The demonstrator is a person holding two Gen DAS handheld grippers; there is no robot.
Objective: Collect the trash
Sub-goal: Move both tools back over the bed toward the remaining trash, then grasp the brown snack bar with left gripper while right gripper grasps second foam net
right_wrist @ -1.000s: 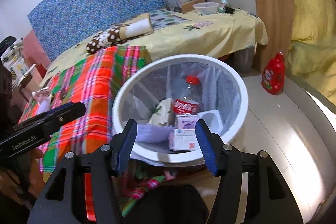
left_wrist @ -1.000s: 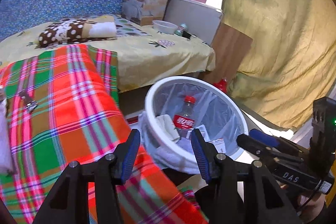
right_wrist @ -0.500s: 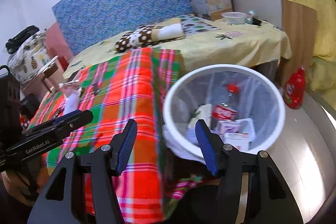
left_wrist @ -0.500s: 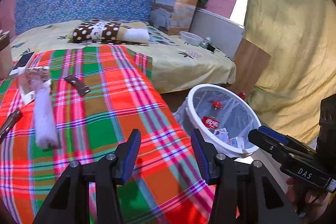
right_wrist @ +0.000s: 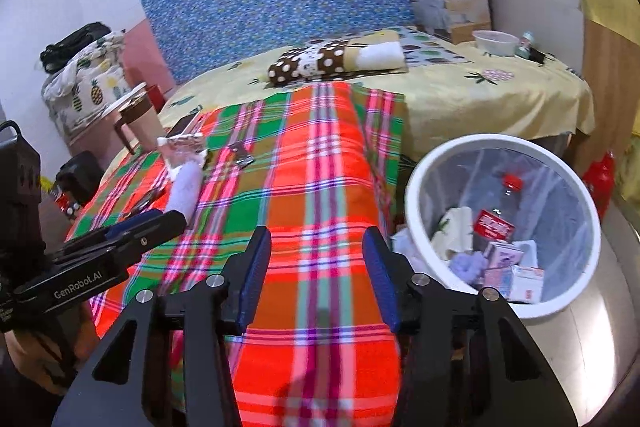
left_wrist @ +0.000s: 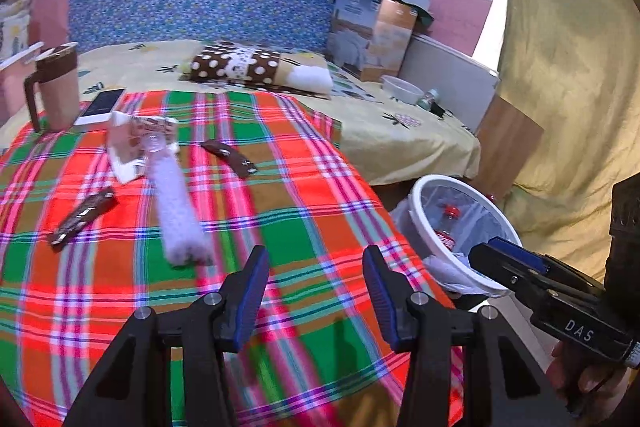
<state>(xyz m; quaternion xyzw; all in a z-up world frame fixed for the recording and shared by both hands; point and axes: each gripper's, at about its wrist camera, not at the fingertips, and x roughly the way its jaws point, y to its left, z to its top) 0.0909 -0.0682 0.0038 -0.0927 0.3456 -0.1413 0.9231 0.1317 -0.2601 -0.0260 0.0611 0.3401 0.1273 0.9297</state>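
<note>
A white trash bin [right_wrist: 424, 187] stands right of the plaid cloth [right_wrist: 320, 187] and holds a cola bottle [right_wrist: 496, 219], cartons and tissue; it also shows in the left wrist view [left_wrist: 420, 199]. On the cloth [left_wrist: 280, 207] lie a white fuzzy roll [left_wrist: 180, 211], a crumpled wrapper [left_wrist: 136, 143] and two brown wrappers [left_wrist: 230, 157] [left_wrist: 82, 215]. My left gripper [left_wrist: 316, 291] is open and empty above the cloth. My right gripper [right_wrist: 316, 275] is open and empty over the cloth's edge, left of the bin.
A brown mug [left_wrist: 56, 91] and a phone [left_wrist: 102, 105] sit at the cloth's far left. A polka-dot pillow [left_wrist: 244, 67], a cardboard box [left_wrist: 372, 35] and a white bowl [left_wrist: 400, 93] lie on the yellow sheet. A red bottle [right_wrist: 600, 175] stands behind the bin.
Both grippers have swung left from over the bin to over the plaid cloth. The trash lying on the cloth has come into view. Both stay open and empty.
</note>
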